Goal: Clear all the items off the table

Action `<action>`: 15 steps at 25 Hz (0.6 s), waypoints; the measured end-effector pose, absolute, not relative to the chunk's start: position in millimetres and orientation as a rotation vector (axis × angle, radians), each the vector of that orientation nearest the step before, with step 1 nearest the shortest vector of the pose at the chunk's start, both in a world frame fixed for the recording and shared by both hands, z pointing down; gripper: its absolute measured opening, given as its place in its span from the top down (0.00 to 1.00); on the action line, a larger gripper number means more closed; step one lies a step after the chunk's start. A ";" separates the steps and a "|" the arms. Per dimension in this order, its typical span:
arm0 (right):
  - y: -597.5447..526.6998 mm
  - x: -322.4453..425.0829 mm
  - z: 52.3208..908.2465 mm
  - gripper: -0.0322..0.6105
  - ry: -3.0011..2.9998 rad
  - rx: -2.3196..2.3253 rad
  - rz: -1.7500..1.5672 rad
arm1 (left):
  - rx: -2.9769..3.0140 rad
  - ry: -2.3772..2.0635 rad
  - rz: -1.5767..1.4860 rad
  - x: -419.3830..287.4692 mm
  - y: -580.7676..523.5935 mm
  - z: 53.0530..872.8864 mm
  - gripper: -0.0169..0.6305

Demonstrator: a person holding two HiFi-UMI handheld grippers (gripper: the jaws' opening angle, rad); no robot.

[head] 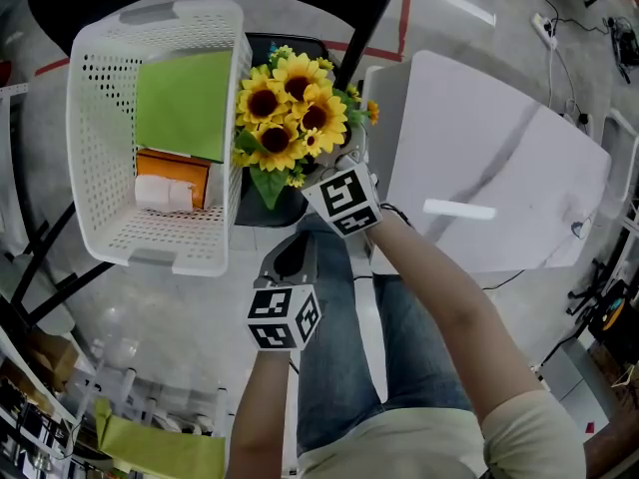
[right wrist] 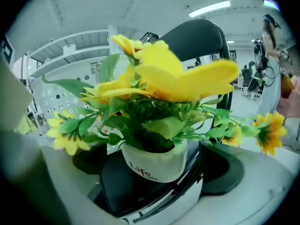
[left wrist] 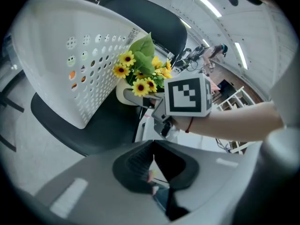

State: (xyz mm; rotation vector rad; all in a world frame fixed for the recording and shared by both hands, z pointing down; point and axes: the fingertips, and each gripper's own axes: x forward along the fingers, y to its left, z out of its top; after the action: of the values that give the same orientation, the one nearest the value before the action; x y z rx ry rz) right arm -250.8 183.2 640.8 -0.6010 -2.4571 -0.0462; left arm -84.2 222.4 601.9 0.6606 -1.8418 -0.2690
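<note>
A bunch of artificial sunflowers [head: 290,108] stands in a white pot [right wrist: 152,161] printed "Life". My right gripper [head: 318,173] is shut on that pot and holds it upright above a black chair seat [head: 270,213], just right of the white basket [head: 90,148]. In the right gripper view the dark pads [right wrist: 89,158] sit on either side of the pot. My left gripper [head: 298,247] hangs lower, near the person's lap, shut with nothing in it. Its jaws [left wrist: 153,149] meet along a closed seam. The left gripper view shows the sunflowers [left wrist: 140,78] beside the basket wall [left wrist: 70,55].
The basket holds a green flat item [head: 185,103], an orange box [head: 172,168] and a white roll [head: 165,196]. A white table [head: 499,168] stands to the right. The chair's black backrest [right wrist: 197,41] rises behind the flowers. Grey floor lies around.
</note>
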 end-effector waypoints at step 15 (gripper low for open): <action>168.9 -204.7 623.0 0.02 -2.425 -0.641 -0.015 | 0.682 -1.862 -0.250 -76.2 211.0 594.1 0.96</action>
State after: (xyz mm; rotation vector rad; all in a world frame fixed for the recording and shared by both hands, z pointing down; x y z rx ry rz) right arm -204.7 168.9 623.0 -0.6411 -2.4254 -0.0152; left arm -76.2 211.0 594.1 0.6825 -1.8623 -0.2504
